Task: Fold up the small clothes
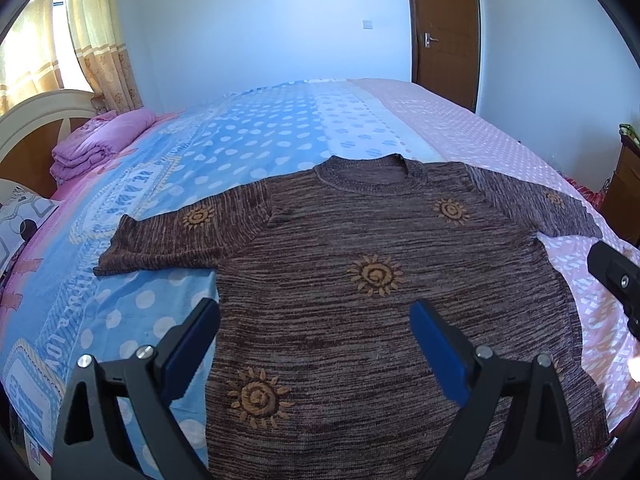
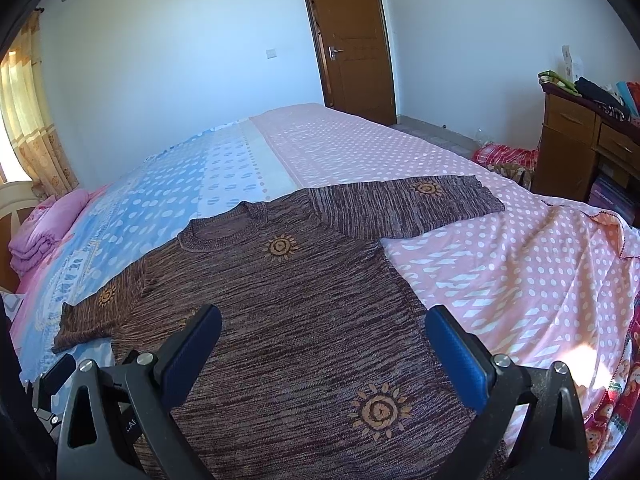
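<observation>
The left gripper and right gripper look alike: black angular plastic frames with triangular cut-outs, silver round screw heads on the arms, and flat blue pads lining the inner faces of their fingers.

Daylight comes in from the far left through the curtained window, which is blown out to white glare at the top corner of the left wrist view, and it lends the white wall a cool bluish cast. Both views are bright and sharp at the centre, with only soft shadows on the bed and one small hot patch of sun at the near right. Fisheye distortion bows the bed and the door, and a dark vignette rings every corner.
</observation>
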### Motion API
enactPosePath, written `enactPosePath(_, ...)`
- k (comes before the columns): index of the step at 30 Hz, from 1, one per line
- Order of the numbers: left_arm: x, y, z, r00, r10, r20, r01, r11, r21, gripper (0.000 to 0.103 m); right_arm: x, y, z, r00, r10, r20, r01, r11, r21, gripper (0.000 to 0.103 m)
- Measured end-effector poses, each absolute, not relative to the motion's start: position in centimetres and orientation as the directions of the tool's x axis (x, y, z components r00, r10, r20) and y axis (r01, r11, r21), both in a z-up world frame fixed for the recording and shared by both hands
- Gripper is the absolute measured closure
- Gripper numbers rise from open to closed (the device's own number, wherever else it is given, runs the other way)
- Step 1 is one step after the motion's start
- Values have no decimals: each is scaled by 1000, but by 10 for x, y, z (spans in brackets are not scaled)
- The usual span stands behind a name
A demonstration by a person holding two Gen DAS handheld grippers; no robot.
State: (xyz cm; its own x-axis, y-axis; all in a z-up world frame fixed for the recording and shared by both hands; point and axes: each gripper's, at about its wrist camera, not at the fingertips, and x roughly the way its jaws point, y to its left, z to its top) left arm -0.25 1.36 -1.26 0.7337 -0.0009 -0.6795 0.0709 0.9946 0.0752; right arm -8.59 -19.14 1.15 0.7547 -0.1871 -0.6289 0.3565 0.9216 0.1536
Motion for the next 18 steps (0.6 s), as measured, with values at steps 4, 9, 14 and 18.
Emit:
enactPosePath(4,-2,15,-12,733,-4,-680,71,995,70,5,-86,-191,11,753,-186,-631,355,922,153,1)
enactPosePath(9,-3,15,-13,731,-7,-683,70,995,65,5,-86,-190,11,753,-185,-632,356,922,153,1)
enactPosePath(14,-2,14,-13,728,-7,-685,69,996,63,5,-86,-189,10,751,-184,-635,356,922,153,1)
enactPosePath(18,-2,13,-13,729,-7,-685,69,996,63,5,-85,-187,9,748,-186,-637,356,922,149,1)
